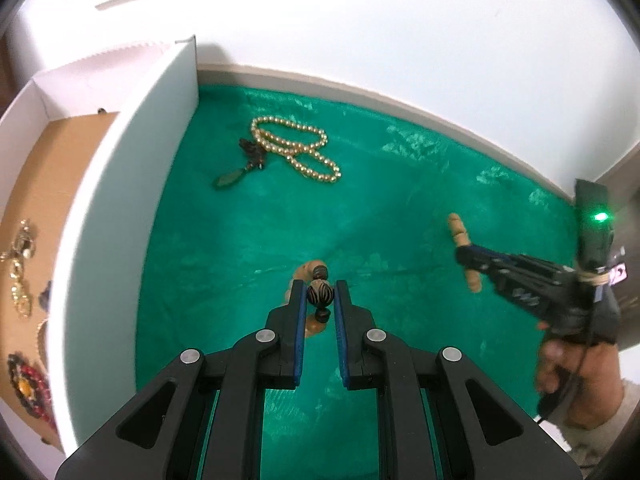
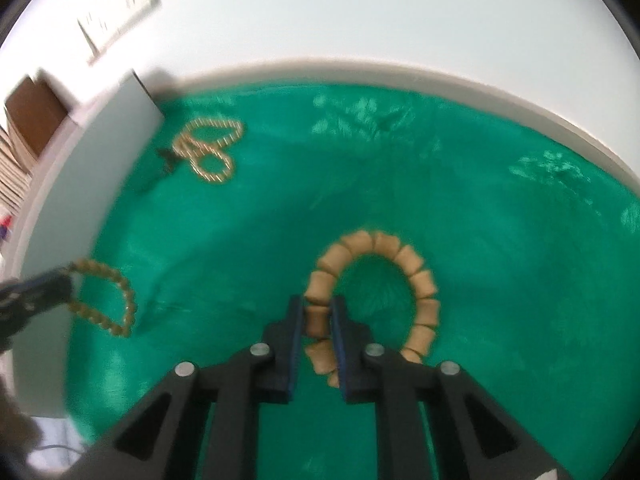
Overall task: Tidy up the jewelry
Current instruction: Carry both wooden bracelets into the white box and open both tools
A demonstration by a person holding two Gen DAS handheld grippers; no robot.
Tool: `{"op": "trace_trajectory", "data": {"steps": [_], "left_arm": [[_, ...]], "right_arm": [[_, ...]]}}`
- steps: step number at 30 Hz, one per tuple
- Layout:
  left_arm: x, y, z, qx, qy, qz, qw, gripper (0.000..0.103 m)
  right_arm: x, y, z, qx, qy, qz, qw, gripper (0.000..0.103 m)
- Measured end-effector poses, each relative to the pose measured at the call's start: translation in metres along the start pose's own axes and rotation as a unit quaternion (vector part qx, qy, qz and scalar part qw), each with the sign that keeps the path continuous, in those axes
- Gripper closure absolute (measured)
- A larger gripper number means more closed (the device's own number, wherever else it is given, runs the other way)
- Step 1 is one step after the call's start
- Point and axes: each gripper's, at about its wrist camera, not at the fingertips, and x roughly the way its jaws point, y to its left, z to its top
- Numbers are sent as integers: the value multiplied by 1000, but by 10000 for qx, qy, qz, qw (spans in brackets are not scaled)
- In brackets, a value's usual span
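In the left wrist view, the left gripper (image 1: 320, 294) at six o'clock pinches a striped brown-and-black bead of a tan wooden bead bracelet (image 1: 319, 295) between its narrowed blue pads, above the green velvet cloth (image 1: 400, 208). At nine o'clock stands a white cardboard box with a brown floor (image 1: 120, 208); inside lie a gold chain piece (image 1: 20, 268) and a red-beaded ornament (image 1: 30, 384). At eleven o'clock a pale gold pearl necklace with a dark green pendant (image 1: 296, 148) rests on the cloth. At three o'clock the right gripper (image 1: 466, 256), held by a hand (image 1: 568, 364), grips a tan piece. In the right wrist view, the right gripper (image 2: 318, 318) is clamped narrowly on one block of a chunky tan wooden-block bracelet (image 2: 400, 264) lying at centre; no earlier moment is told here. At nine o'clock, the left gripper (image 2: 60, 290) holds the bead bracelet (image 2: 108, 296).
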Motion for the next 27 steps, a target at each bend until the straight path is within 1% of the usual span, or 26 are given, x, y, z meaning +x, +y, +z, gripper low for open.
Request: {"op": "trace_trajectory", "data": {"steps": [2,8,13,18,20,23,27], "left_arm": [[-10,-1,-1,-1,-43,17,10000,91],[-46,1,-7,-50,-71,61,9999,91],[-86,6,-14,-150,-218,164,9995,91],[-127,21,-22,-336,-458,328,9978,91],[-148,34,-27,-501,-606,407,9961,91],[-174,55,-36,-743,-803,581,9923,91],[-204,91,-46,-1128,-1055,895,9839,91]], "right_arm": [[-23,-7,-1,165,-95,268,9995,88],[-80,-13,-4,274,-371,709,9964,88],[-112,6,-4,81,-554,1008,9933,88],[-129,43,2,-320,-635,1364,9881,88],[-133,62,8,-525,-662,1538,9845,88],[-137,96,20,-906,-709,1810,9767,88],[-137,145,40,-1391,-773,2167,9632,88]]}}
